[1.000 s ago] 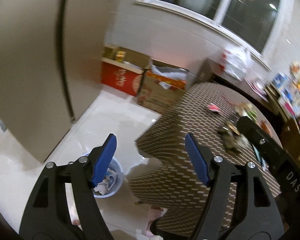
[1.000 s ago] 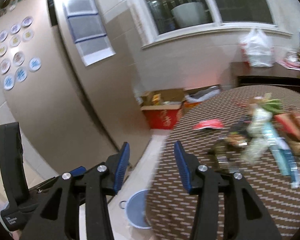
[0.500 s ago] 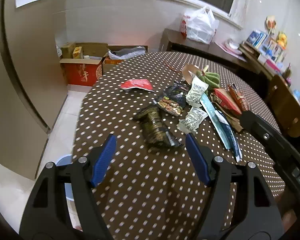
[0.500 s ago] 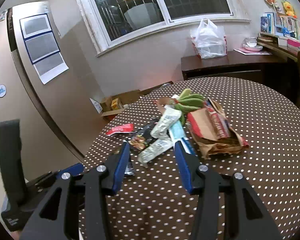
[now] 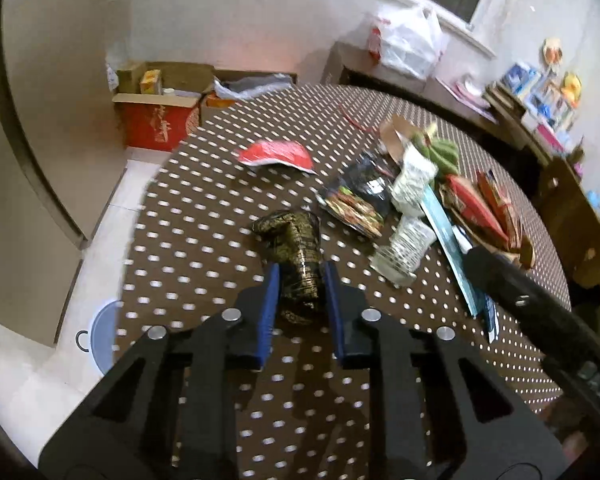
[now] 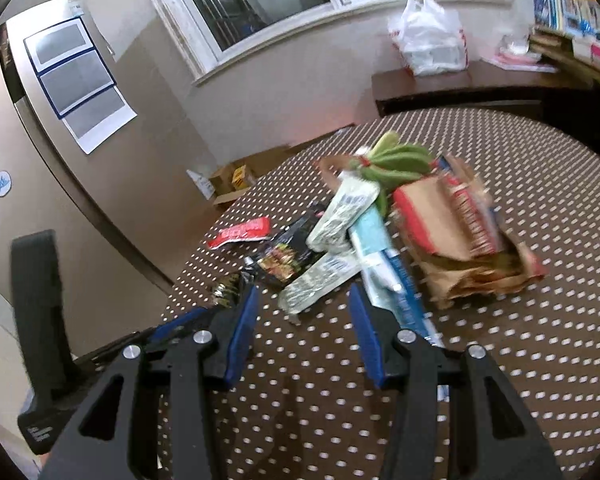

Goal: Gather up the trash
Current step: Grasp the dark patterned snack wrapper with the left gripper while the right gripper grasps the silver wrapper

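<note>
Left gripper (image 5: pixel 299 284): the two blue-padded jaws have just been closing and now clench the near end of a crumpled dark green-and-gold foil wrapper (image 5: pixel 296 248), one pad against each side. The wrapper lies on a round table covered in a brown cloth with white dots (image 5: pixel 204 216), near the edge that faces the camera; its far end is bunched and points away from the gripper.

Right gripper (image 6: pixel 302 316): the jaws stand apart over the dotted cloth with nothing between the pads. Just beyond its tips lies a clear crinkled plastic wrapper with green print (image 6: pixel 320 280), and beside the right pad a long light-blue and white packet (image 6: pixel 384 264).

Trash on the table, outward from the held wrapper: a black snack packet with a colourful picture (image 5: pixel 356 200); a second clear printed wrapper (image 5: pixel 414 178); a red foil packet (image 5: pixel 276 154) lying alone toward the far left of the cloth; a brown paper bag with red packets on it (image 6: pixel 460 256); a bunch of green bananas (image 6: pixel 396 160) behind the pile.

Surroundings: a pale blue round bin (image 5: pixel 102 336) on the white tiled floor below the table's left edge; a red cardboard box (image 5: pixel 158 128) against the wall; a white plastic carrier bag (image 6: pixel 428 40) on a dark wooden sideboard (image 6: pixel 460 88) under the window.
</note>
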Demonstrator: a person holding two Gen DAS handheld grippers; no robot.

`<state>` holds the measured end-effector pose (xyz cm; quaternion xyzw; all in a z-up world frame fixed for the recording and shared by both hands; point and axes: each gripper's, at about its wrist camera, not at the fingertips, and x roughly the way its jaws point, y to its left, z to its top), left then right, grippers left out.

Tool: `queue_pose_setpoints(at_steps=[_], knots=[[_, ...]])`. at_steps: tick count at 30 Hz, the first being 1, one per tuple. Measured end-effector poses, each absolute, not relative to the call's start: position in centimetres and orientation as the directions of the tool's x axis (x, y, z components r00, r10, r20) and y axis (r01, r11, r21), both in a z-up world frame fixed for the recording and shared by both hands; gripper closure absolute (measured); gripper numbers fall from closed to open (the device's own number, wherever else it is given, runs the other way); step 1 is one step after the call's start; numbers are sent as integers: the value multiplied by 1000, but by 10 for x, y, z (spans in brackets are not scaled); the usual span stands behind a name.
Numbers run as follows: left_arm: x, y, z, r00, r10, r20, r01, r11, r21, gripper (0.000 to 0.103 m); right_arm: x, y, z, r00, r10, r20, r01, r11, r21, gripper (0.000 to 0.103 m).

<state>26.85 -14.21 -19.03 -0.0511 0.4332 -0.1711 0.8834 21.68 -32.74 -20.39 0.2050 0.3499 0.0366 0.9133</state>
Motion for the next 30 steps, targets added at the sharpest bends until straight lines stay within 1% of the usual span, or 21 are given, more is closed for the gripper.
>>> queue_pose_setpoints(at_steps=[3,7,13,14,18,20,26,30], knots=[[267,-127,-185,592,-349,-726,234,937,-259,81,229,-320,-211,723,226,-653,85,909,409,56],[266,-111,-180,627,-336,-703,212,942,-262,81,246,-313,-223,685,171,-708,153,916,370,56],[268,-100,-181,628,-349,-695,213,937,-277,81,265,-302,-229,674,81,-734,191,941,279,57],[268,-99,-181,627,-352,-695,216,936,-279,81,267,-302,-229,672,69,-737,195,944,266,62],[267,-95,-181,623,-364,-693,221,931,-291,81,271,-294,-231,666,48,-745,175,960,218,74],[265,-92,-180,624,-371,-688,226,928,-296,81,270,-292,-233,666,66,-743,159,961,227,88],[254,-77,-172,634,-399,-662,245,916,-318,81,249,-293,-225,687,100,-720,128,958,256,90],[248,-63,-166,640,-418,-645,239,906,-349,82,229,-286,-213,699,158,-697,85,950,301,90]])
